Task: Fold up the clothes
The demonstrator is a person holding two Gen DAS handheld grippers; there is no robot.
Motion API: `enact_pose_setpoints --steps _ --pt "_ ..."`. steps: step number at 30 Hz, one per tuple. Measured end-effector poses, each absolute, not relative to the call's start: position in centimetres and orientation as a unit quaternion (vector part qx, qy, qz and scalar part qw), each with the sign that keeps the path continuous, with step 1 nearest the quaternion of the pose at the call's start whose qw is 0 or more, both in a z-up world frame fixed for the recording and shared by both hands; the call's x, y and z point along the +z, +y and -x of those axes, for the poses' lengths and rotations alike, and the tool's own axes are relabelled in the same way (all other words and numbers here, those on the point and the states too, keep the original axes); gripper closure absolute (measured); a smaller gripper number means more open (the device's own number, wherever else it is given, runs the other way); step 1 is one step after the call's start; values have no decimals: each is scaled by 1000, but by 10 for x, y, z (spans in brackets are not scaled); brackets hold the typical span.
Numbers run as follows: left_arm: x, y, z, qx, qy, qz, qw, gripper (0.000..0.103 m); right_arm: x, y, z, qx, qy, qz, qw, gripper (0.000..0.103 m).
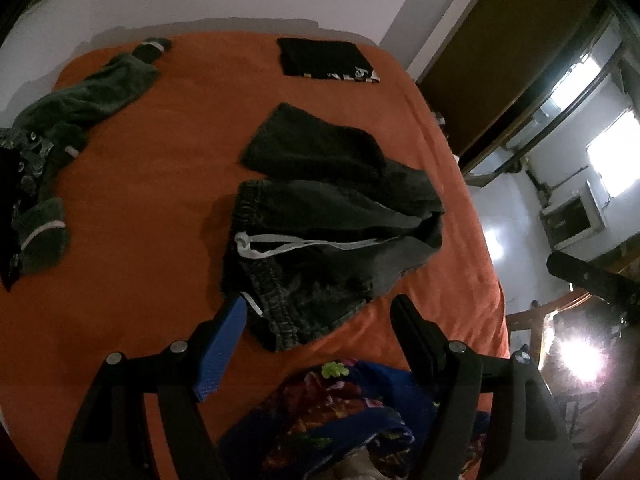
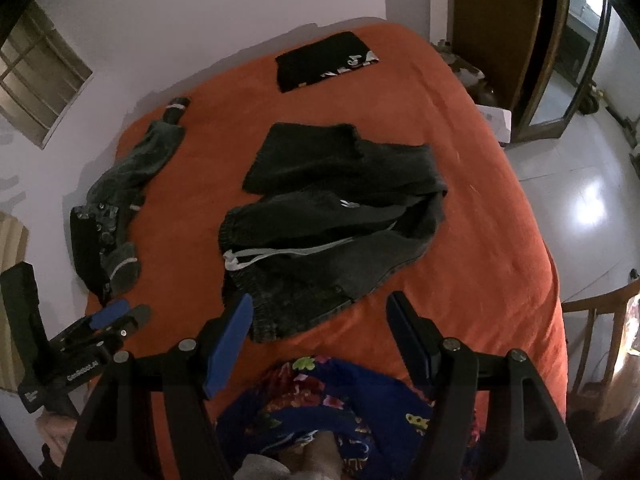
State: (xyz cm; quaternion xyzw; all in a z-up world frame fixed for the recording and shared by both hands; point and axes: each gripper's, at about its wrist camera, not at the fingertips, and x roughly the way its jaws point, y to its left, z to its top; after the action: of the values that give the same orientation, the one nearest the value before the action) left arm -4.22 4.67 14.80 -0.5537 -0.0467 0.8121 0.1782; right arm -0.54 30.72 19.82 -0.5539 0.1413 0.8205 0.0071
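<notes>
Your left gripper (image 1: 318, 312) and right gripper (image 2: 320, 310) both hang with jaws wide apart, holding nothing. Just beyond them the crumpled dark grey drawstring shorts (image 1: 332, 216) lie mid-bed on the orange bedsheet (image 1: 140, 168), a folded black garment (image 1: 324, 58) further back.
</notes>
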Motion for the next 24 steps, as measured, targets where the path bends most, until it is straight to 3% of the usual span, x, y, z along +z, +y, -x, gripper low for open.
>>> enact_pose_setpoints --steps 6,13,17,24 --pt "116 37 81 797 -54 574 181 27 175 313 49 826 97 555 20 34" --pt "68 25 157 789 -6 591 168 27 118 321 137 815 32 578 13 34" --pt "21 23 218 772 -23 607 186 27 72 311 199 818 -1 575 -18 34" --pt "-66 19 279 713 -66 672 186 27 12 321 242 825 49 561 -47 34"
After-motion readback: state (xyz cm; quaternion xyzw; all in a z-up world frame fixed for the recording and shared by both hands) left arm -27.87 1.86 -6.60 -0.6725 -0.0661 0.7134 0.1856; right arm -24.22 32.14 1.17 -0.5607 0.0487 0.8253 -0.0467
